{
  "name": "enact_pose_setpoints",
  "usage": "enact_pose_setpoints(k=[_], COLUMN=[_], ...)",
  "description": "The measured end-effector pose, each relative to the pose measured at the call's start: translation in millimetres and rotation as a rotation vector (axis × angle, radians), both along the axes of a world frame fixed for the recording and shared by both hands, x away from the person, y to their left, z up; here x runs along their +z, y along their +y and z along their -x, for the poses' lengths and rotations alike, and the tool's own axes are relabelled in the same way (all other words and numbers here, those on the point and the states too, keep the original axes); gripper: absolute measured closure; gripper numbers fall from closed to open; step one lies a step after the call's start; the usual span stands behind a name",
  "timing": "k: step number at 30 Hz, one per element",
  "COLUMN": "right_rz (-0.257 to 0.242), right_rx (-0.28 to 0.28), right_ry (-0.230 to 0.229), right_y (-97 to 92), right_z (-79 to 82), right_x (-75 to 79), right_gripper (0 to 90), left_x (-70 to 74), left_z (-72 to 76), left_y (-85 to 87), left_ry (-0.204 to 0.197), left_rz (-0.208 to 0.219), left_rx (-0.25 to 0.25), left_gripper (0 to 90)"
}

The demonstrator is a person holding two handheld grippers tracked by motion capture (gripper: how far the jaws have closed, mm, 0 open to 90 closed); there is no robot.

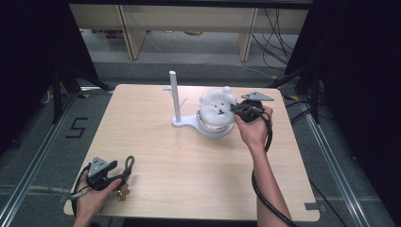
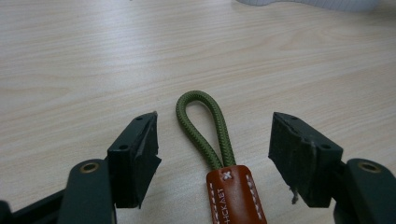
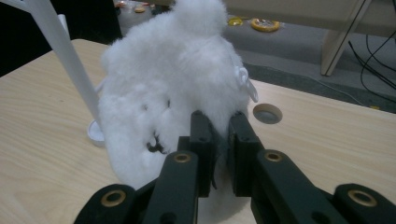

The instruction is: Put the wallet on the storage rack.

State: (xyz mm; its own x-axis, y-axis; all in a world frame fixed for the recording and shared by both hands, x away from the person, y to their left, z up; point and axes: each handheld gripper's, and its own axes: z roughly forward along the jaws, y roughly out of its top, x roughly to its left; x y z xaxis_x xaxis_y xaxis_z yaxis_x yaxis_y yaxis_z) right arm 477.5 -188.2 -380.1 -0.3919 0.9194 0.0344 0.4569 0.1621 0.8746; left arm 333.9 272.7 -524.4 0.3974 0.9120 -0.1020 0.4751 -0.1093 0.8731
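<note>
Reaching forward, right gripper [image 3: 219, 140] pinches white plush toy [image 3: 173, 74]; left gripper [image 2: 212, 149] rests open.

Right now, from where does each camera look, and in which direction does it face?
High view: above the person's side, facing forward and down on the table; both forearms and hands show.
Left gripper view: on the left gripper, facing a green cord loop; its open jaws show.
Right gripper view: on the right gripper, shut on the plush; its jaws show.
Shared: the high and right gripper views both show the plush and the white stand.
</note>
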Motion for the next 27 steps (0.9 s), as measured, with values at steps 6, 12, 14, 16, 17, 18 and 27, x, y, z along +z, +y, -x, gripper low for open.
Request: enact_pose_setpoints(k=[6, 12, 14, 16, 17, 18, 27], right_rz=[0.027, 0.090, 0.118, 0.135, 0.151, 0.173, 0.222], right_rx=[-0.023, -0.030, -0.037, -0.036, -0.032, -0.021, -0.027], right_ry=[-0.001, 0.015, -0.004, 0.023, 0.021, 0.016, 0.030], right_y=[6.3, 13.3, 15.9, 19.3, 20.6, 22.3, 25.8], right_z=[-6.4, -12.4, -14.7, -14.9, -15.5, -16.4, -18.8], right_x=[-6.1, -15.0, -18.8, -20.7, -22.0, -24.2, -26.7], right_gripper=[83.2, 83.0, 83.0, 82.8, 82.7, 82.7, 81.7], left_x=[-0.1, -0.1, -0.1, -0.6, -0.6, -0.2, 0.1], left_z=[-1.7, 0.0, 0.0, -1.4, -1.3, 0.1, -0.2], left_y=[1.2, 1.0, 1.5, 2.2, 2.2, 1.7, 1.4], left_ry=[-0.012, -0.003, -0.001, -0.014, -0.014, -0.002, -0.008], left_rz=[-0.018, -0.009, -0.012, -0.014, -0.014, -0.013, -0.013], left_rx=[-0.026, -0.010, -0.012, -0.028, -0.027, -0.012, -0.017], left_gripper=[32.3, 32.3, 32.3, 32.3, 32.3, 32.3, 32.3])
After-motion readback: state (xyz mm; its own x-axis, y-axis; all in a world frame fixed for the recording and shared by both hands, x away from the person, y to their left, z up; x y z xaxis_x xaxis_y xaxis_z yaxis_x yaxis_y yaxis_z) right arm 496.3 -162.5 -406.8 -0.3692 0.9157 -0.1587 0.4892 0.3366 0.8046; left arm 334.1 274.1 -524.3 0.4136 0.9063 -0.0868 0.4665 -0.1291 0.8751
